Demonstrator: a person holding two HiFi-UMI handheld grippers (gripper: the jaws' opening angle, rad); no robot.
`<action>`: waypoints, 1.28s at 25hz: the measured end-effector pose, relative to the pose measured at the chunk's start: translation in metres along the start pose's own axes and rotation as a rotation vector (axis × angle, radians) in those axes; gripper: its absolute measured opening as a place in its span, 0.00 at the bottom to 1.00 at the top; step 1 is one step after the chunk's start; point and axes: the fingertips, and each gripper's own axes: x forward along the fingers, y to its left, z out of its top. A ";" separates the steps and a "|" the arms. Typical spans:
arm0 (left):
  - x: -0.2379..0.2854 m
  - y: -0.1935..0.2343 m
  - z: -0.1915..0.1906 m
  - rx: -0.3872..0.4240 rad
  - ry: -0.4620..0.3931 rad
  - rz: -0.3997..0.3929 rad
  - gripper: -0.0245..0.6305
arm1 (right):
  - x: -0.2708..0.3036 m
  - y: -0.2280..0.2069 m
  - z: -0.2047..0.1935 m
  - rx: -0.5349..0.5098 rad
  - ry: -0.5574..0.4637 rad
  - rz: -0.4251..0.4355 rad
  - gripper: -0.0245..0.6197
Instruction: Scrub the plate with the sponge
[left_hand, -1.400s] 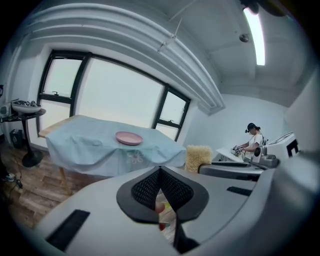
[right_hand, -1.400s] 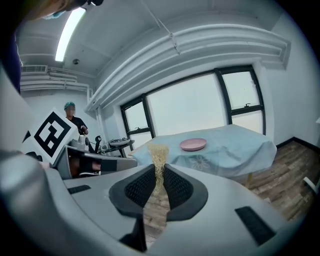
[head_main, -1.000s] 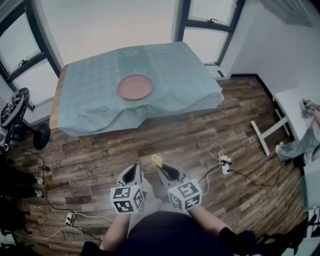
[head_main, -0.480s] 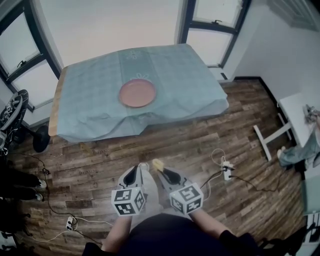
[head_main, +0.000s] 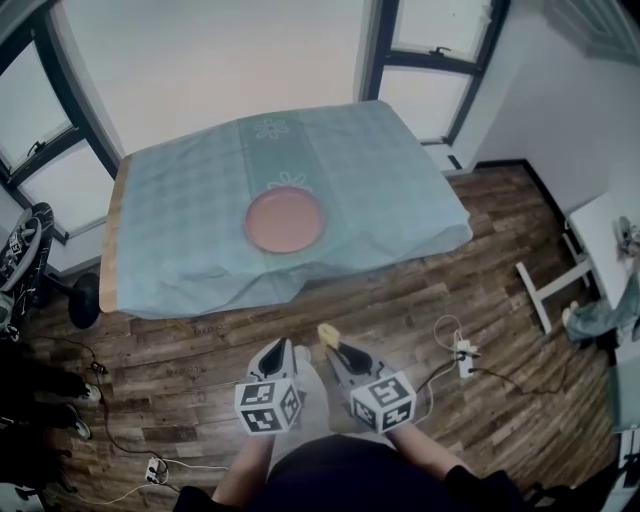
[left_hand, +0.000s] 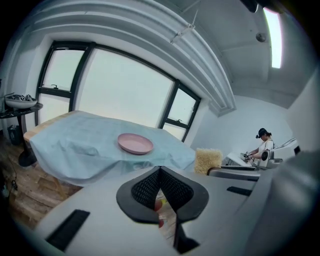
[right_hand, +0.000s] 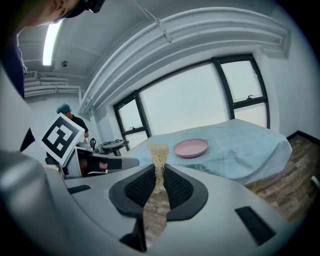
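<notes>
A round pink plate (head_main: 285, 221) lies in the middle of a table draped in a pale blue cloth (head_main: 200, 200); it also shows as the plate (left_hand: 135, 144) in the left gripper view and the plate (right_hand: 191, 148) in the right gripper view. Both grippers hang over the wooden floor, well short of the table. My right gripper (head_main: 333, 343) is shut on a yellow sponge (head_main: 327, 334), whose top sticks up as the sponge (right_hand: 159, 155) between its jaws. My left gripper (head_main: 277, 351) is shut and holds nothing.
A power strip (head_main: 465, 356) with cables lies on the floor to the right. A black stand (head_main: 82, 300) is at the table's left end. A white bench (head_main: 590, 235) and a person (left_hand: 262, 142) are off to the right. Windows run behind the table.
The table and plate have drawn nearer and lower in the head view. Both grippers moved together toward the table, and the sponge stays in the right one.
</notes>
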 end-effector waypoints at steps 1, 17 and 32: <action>0.008 0.005 0.006 0.000 0.003 -0.002 0.06 | 0.010 -0.004 0.006 -0.002 -0.003 -0.003 0.12; 0.133 0.087 0.106 0.011 0.035 -0.022 0.06 | 0.158 -0.063 0.097 -0.030 0.008 -0.022 0.12; 0.215 0.147 0.152 0.031 0.077 -0.020 0.06 | 0.240 -0.111 0.127 0.012 0.013 -0.081 0.12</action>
